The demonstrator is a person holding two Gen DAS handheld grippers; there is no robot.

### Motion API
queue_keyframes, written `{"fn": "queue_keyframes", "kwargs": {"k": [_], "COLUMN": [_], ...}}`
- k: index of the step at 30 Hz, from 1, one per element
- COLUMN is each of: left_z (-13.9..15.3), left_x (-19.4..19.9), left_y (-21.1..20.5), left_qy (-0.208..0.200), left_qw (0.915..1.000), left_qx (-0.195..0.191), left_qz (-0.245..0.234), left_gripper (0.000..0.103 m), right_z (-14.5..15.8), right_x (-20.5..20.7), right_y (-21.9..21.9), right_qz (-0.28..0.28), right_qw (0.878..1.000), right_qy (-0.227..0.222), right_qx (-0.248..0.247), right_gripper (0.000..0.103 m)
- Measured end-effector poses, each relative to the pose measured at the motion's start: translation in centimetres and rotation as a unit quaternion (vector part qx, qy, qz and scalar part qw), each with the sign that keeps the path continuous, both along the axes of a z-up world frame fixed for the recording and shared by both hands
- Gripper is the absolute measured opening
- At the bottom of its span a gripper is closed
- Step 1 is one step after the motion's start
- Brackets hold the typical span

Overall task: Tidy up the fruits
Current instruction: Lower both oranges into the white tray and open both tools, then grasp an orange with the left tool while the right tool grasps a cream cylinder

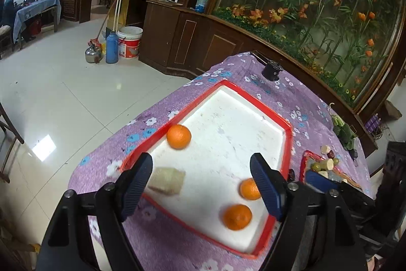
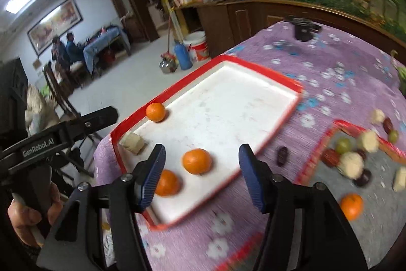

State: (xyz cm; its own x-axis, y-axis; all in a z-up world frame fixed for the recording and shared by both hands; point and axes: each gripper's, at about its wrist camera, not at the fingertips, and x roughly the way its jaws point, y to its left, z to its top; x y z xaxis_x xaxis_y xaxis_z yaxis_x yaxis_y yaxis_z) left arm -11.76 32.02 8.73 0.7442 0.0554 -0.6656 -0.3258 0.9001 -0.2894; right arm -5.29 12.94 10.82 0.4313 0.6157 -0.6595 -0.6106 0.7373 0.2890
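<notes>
We see a pale tiled floor [image 1: 63, 83] with a glossy sheen, reflecting a patch of light. Dark wooden cabinets [image 1: 177, 37] run along the far side, with bottles and a flask on the counter. Beside them, a large glass panel [image 1: 317, 4] holds artificial flowers and green stems, with a bright lamp reflected in it. On the floor stand a white bucket [image 1: 129, 41], a blue thermos [image 1: 111, 47] and a metal kettle [image 1: 92, 53]. Farther off, a table with a blue cloth [image 2: 101, 45] stands below a framed painting [image 2: 54, 23] on a white wall, where people sit.
</notes>
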Motion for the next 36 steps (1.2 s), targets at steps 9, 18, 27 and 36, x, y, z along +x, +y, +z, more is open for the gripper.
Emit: {"fn": "queue_keyframes", "kwargs": {"k": [9, 18, 27, 36], "left_z": [0.5, -1.4, -3.2, -5.0], "left_x": [-0.4, 1.5, 3.9, 7.4], "left_y": [-5.6, -13.9, -20.0, -24.9], "left_qy": [0.005, 0.046, 0.066, 0.075], "left_qw": [0.9967, 0.9808, 0.9592, 0.9420], "left_qx": [0.007, 0.045, 0.058, 0.109], "left_qz": [-0.081, -0.184, -0.269, -0.308], "left_gripper": [0.084, 0.084, 0.068, 0.065], "right_z": [-1.8, -3.4, -5.7, -7.1], "right_x": [-0.8, 2.5, 8.3, 8.8], "right_y": [-14.6, -23.8, -22.4, -23.3], "right_qz": [-0.123, -0.222, -0.241, -0.237], "right_qw": [0.992, 0.974, 0.968, 0.970], "right_qy": [0.004, 0.027, 0.031, 0.041], "right_qx": [-0.023, -0.034, -0.059, -0.028], "right_gripper": [0.063, 0.063, 0.059, 0.036]}}
